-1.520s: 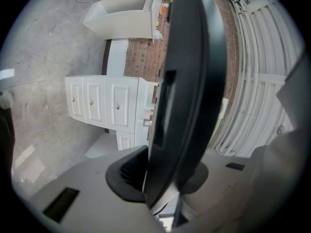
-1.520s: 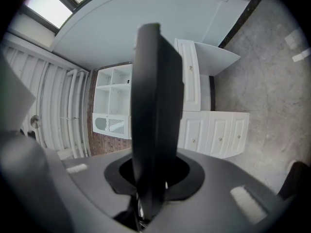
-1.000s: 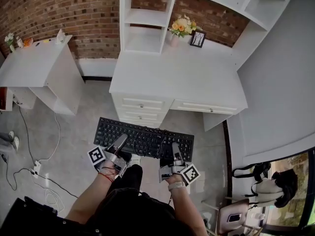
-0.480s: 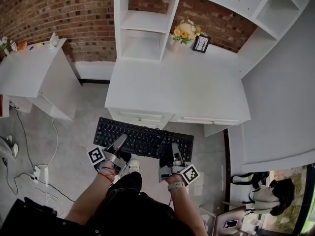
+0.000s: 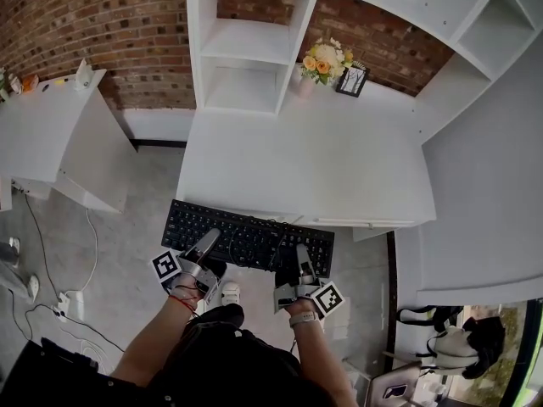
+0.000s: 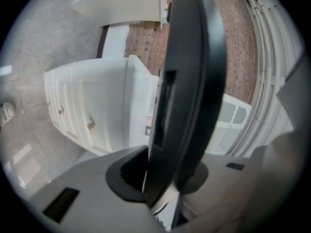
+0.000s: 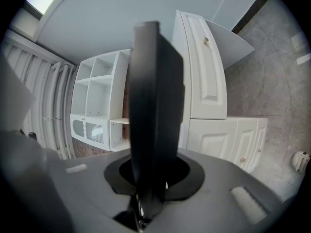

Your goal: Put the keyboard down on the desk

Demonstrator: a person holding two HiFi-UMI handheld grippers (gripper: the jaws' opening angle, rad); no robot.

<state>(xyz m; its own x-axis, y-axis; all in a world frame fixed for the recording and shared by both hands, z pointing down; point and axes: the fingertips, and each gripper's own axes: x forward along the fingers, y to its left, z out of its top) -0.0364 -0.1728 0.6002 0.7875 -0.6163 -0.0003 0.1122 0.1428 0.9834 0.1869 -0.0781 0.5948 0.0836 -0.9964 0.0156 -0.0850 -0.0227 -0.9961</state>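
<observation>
Two tools clamped on the near edge of the keyboard (image 5: 246,234): left tool (image 5: 206,244), right tool (image 5: 302,261); long axis runs left-right, bench (image 5: 305,155) just beyond its far edge.

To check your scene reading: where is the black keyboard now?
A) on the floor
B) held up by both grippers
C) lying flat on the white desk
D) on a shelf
B: the left gripper and right gripper each clamp the keyboard near the desk edge.
</observation>
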